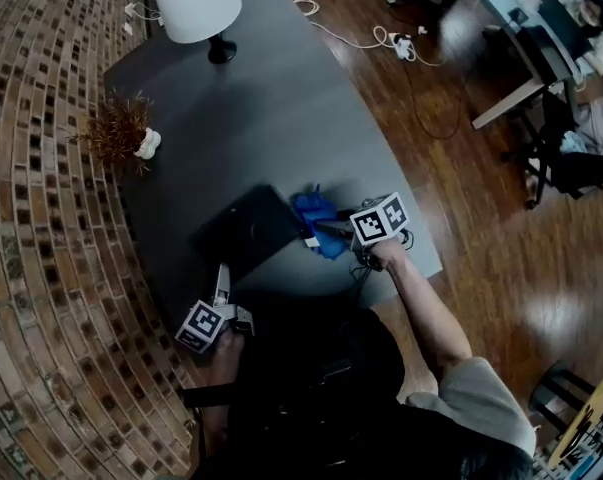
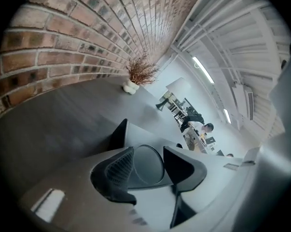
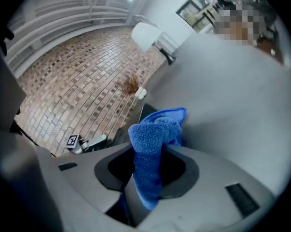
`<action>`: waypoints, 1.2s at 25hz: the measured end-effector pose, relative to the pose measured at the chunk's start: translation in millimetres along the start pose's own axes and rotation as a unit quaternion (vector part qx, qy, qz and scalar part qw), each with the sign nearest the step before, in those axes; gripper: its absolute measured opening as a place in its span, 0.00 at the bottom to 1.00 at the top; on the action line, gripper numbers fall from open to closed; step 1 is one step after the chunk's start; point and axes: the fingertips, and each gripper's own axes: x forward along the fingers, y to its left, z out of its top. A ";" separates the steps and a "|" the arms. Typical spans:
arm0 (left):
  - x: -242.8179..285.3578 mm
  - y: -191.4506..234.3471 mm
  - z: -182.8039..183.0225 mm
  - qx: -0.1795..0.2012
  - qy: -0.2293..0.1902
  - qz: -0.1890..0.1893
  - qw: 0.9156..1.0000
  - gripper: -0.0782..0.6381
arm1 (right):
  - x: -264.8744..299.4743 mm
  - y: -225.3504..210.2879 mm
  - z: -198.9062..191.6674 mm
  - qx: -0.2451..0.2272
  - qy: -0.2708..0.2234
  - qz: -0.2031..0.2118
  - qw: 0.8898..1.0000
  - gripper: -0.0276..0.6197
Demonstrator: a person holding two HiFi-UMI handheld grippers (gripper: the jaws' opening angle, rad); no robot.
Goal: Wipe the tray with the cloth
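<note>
A black tray lies on the dark table in the head view. My left gripper reaches its near left edge. In the left gripper view the tray's rim runs in between the jaws, and the left gripper is shut on it. A blue cloth is bunched at the tray's right edge. My right gripper is shut on the cloth, which hangs up and out of the right gripper. The tray shows dark behind the cloth.
A white lamp stands at the table's far end. A dried plant in a white pot sits by the brick wall. Cables and a power strip lie on the wood floor, with desks beyond. The table's near edge is under my arms.
</note>
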 end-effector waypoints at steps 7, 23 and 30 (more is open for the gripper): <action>-6.4 16.0 10.2 -0.219 -0.119 -0.033 0.968 0.35 | 88.7 -2.0 163.2 -0.124 -0.068 -0.043 0.989 0.23; 77.2 42.5 90.9 -0.003 -0.050 0.033 0.998 0.34 | 76.6 16.0 43.8 0.067 -0.049 0.000 0.997 0.23; 182.2 -64.7 104.0 0.248 0.067 -0.178 0.950 0.39 | 110.2 87.6 -52.8 0.168 -0.046 0.065 0.983 0.23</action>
